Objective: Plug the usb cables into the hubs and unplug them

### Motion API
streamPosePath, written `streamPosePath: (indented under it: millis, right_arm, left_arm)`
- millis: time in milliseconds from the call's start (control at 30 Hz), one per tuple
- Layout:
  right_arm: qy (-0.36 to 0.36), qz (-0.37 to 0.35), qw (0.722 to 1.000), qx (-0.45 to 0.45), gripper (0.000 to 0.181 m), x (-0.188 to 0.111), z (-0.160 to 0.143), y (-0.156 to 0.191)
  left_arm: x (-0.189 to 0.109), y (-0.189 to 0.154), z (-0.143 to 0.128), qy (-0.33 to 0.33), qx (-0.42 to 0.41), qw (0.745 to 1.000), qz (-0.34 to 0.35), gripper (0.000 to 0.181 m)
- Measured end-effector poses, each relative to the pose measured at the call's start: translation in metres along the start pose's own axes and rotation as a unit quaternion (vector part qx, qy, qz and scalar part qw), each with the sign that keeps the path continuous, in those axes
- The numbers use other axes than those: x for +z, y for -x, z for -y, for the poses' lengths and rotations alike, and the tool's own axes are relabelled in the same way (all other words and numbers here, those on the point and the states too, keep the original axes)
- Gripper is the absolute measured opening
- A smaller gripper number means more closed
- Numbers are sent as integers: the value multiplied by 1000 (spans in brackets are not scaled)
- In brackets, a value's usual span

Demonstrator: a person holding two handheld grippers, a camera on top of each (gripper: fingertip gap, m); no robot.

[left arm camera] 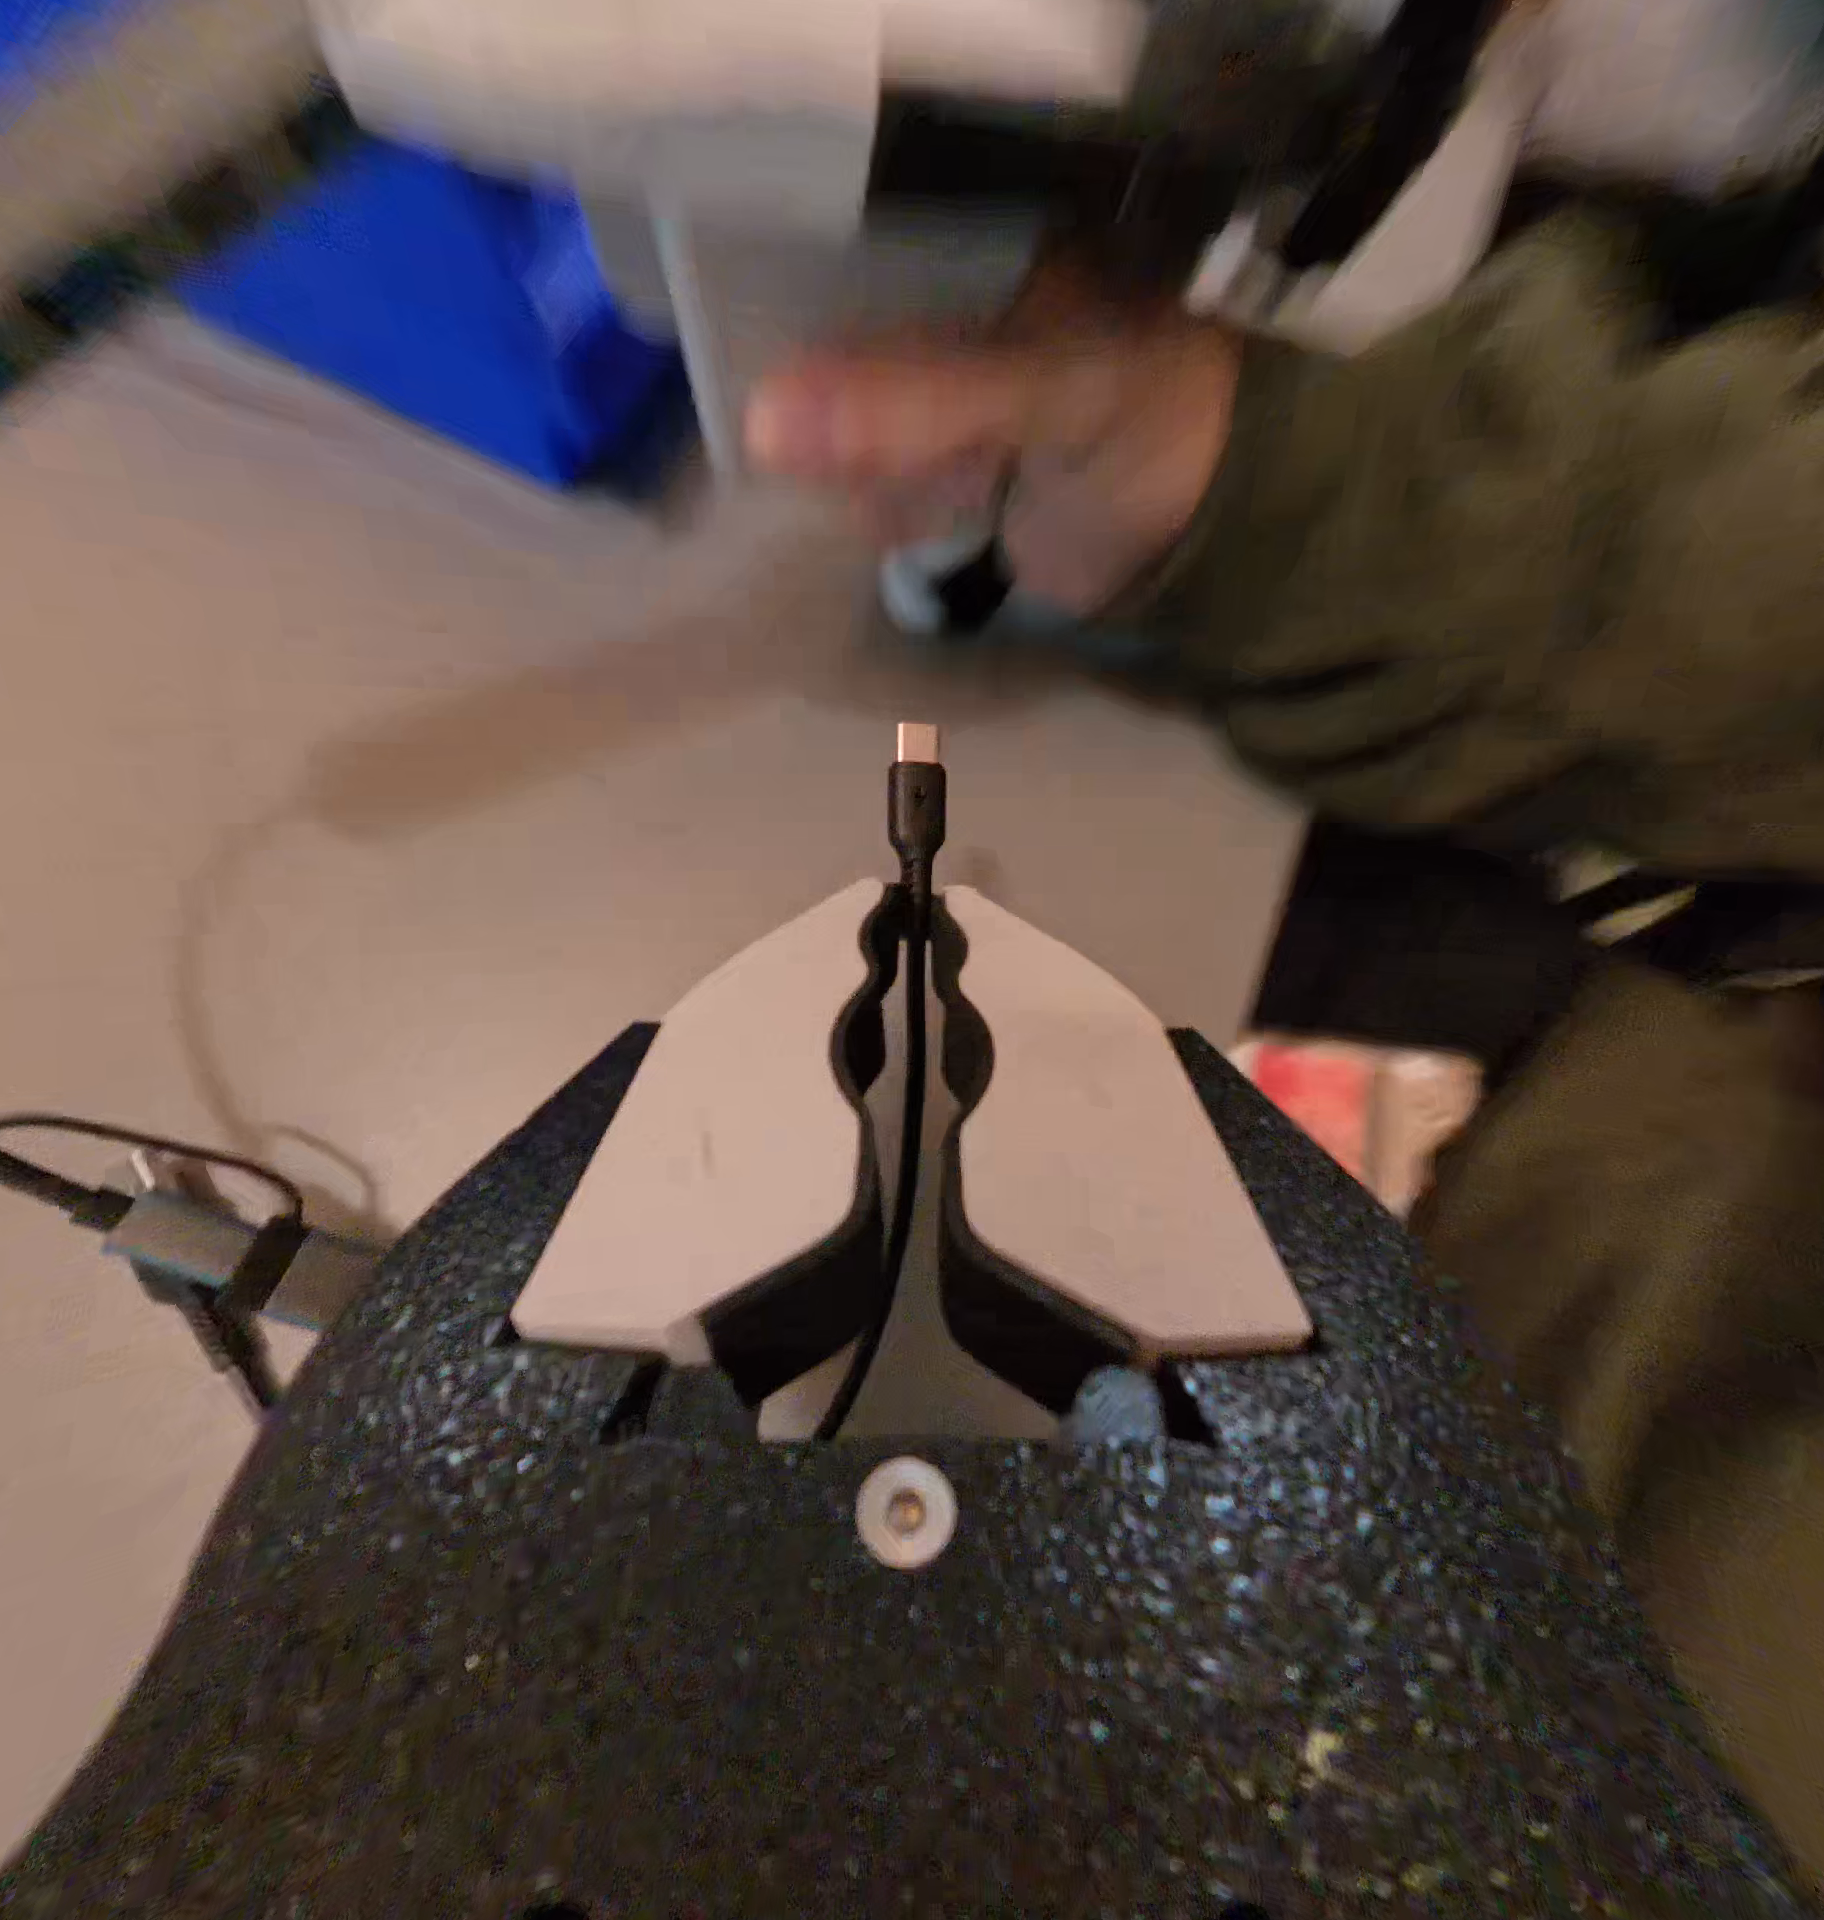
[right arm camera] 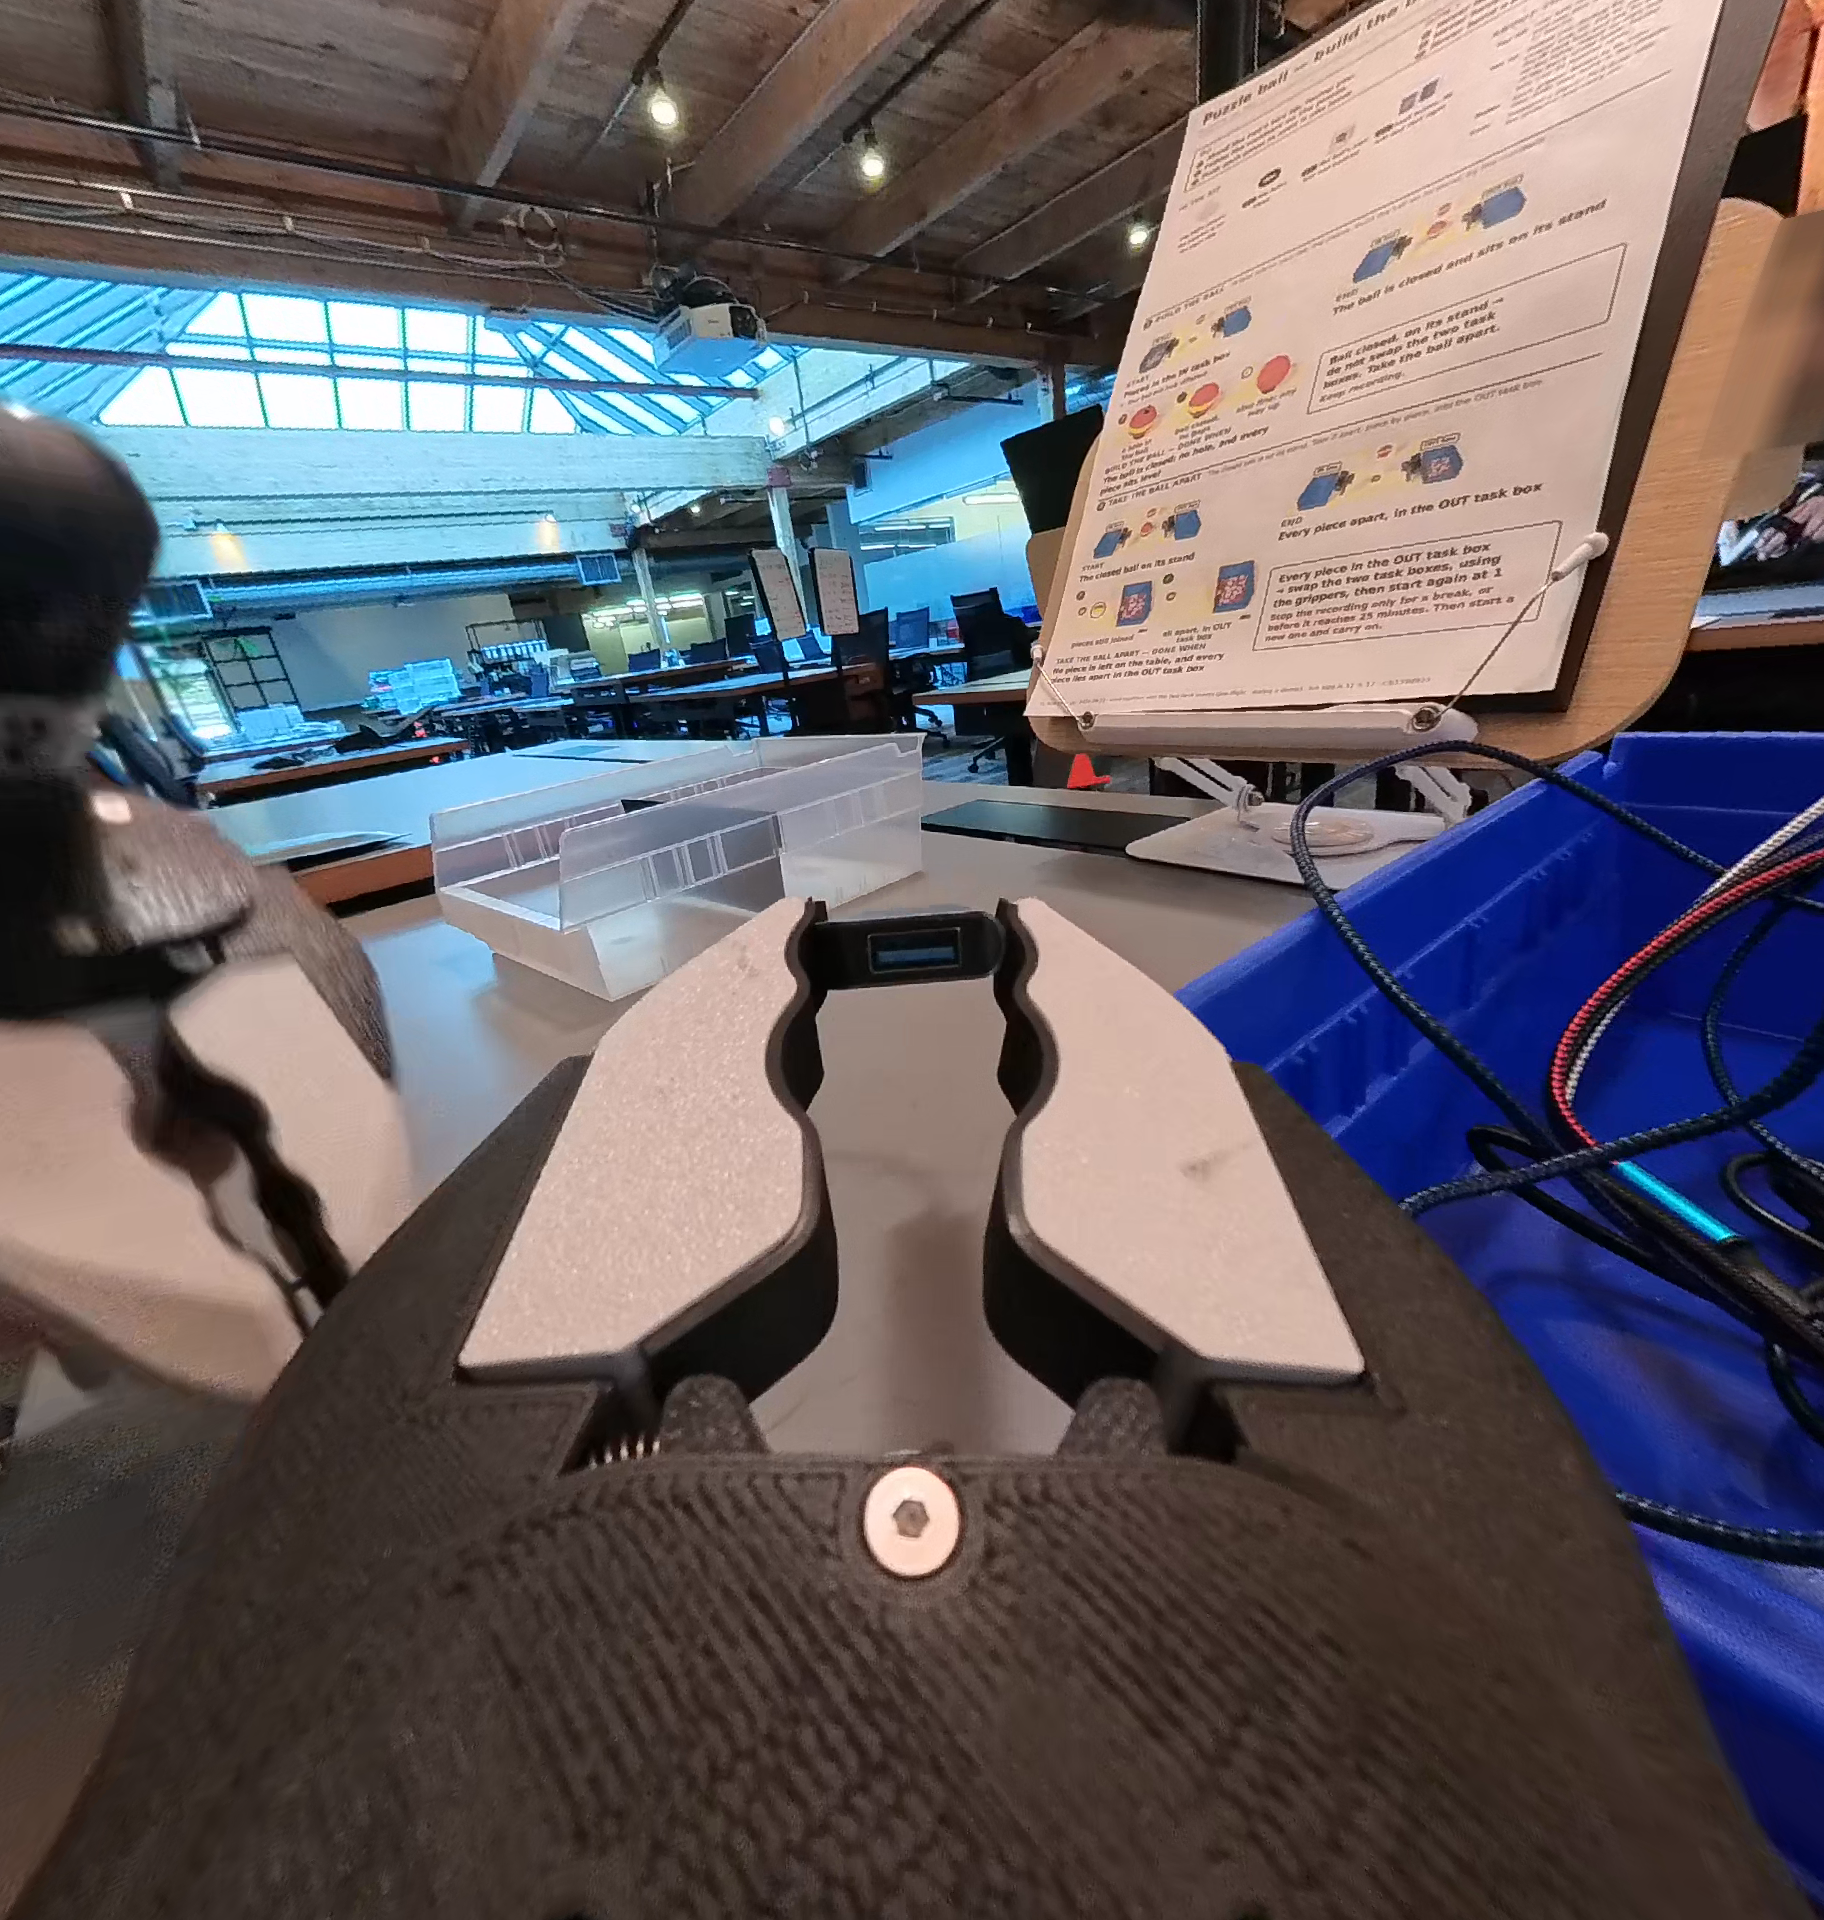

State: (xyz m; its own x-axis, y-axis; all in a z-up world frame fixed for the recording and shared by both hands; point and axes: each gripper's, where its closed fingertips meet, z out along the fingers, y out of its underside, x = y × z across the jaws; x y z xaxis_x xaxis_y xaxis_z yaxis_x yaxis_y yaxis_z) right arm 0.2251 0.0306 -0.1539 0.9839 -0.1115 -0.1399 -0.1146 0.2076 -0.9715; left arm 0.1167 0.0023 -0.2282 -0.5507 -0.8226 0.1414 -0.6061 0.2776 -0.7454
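Far left on the grey table (left arm camera: 108, 727), low in the left wrist view, lies a grey hub (left arm camera: 212, 1252) with a dark cable already in its end, untouched.

Moving right, the left gripper (left arm camera: 913, 888) is clamped on a black usb cable (left arm camera: 913, 997). The cord runs up the slot between the fingers, and the small metal plug (left arm camera: 918, 743) sticks out past the tips, free in the air. Beyond it everything is smeared by motion blur: a hand (left arm camera: 991, 436) and an olive sleeve (left arm camera: 1510, 540), holding something pale. I can't tell what.

In the right wrist view, the left gripper appears blurred at the left edge. Mid-frame, the right gripper (right arm camera: 903, 951) pinches a small black hub (right arm camera: 908, 951) across its tips, its blue-lined port facing back at the camera. Behind it sits a clear plastic bin (right arm camera: 700, 852). Far right, a blue bin (right arm camera: 1407, 956) holds a tangle of braided and dark cables (right arm camera: 1614, 1091), and an instruction sheet on a stand (right arm camera: 1386, 395) stands above it.

Likely step: plug-in, pre-insertion, with cable in one tool and hub in the other, not yet mated. The next move calls for swinging the plug tip to face a matching port, squaring the axes and pushing straight. The visible port looks wider than this plug, so a different port may be needed.
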Motion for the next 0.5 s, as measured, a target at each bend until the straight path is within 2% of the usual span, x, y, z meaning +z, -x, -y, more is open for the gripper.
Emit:
streamPosePath:
  millis: [33,133,233,367,433,500]
  right_arm:
    - [-1,0,1000,1,31,0,0,0]
    - [-3,1,1000,2,31,-1,1,0]
    - [-3,2,1000,3,31,-1,1,0]
    - [-1,2,1000,-1,31,0,0,1]
    - [1,2,1000,-4,31,0,0,1]
    - [3,3,1000,-7,31,1,-1,2]
  left_arm:
    - [-16,-7,20,-51,-19,998,-30,4]
    - [-78,-12,68,-198,-47,975,-85,5]
    - [-127,10,72,-276,-66,954,-99,4]
    - [-170,60,30,-339,-164,922,-91,4]
    - [-192,92,-2,-366,-227,901,-53,5]
    - [-208,124,-42,-365,-274,890,20,5]
